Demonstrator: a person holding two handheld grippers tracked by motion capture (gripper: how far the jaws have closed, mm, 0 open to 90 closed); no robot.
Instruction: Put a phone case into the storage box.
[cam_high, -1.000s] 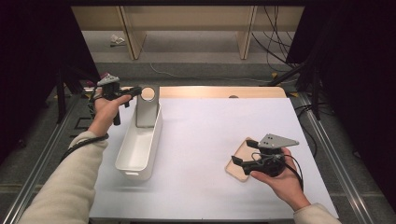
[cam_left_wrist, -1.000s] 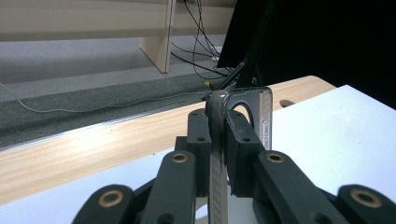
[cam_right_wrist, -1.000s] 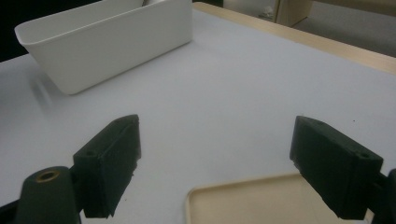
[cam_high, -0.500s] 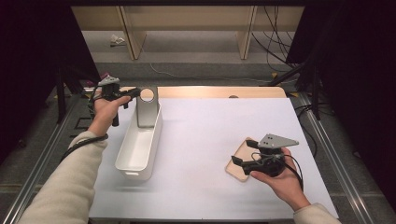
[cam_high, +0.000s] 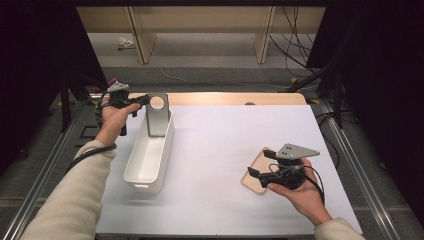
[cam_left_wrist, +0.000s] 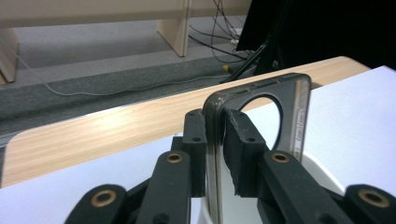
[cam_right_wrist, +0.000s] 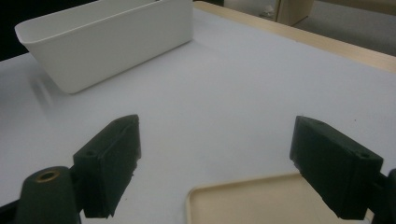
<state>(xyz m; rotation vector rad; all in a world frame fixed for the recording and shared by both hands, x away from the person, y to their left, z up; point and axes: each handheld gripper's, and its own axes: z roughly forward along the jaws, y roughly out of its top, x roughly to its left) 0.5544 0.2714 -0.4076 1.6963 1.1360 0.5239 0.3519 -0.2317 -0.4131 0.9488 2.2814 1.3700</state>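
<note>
High view shows the left gripper (cam_high: 142, 100), upper left of the frame, clamped on the top edge of a flat grey plate with a round hole (cam_high: 157, 116), which stands upright in the far end of the white bin (cam_high: 145, 167), likely so it can be lifted. Lower right, the right gripper (cam_high: 257, 165) hovers with its jaws wide over a tan tray (cam_high: 252, 181), seemingly ready to receive.

I see a white table surface (cam_high: 220, 150) with a pale wooden strip (cam_high: 225, 98) along its far edge. Beyond it lies grey floor (cam_high: 200, 50) with wooden legs (cam_high: 142, 35) and loose cables (cam_high: 295, 45). Dark curtains (cam_high: 370, 60) flank both sides.
</note>
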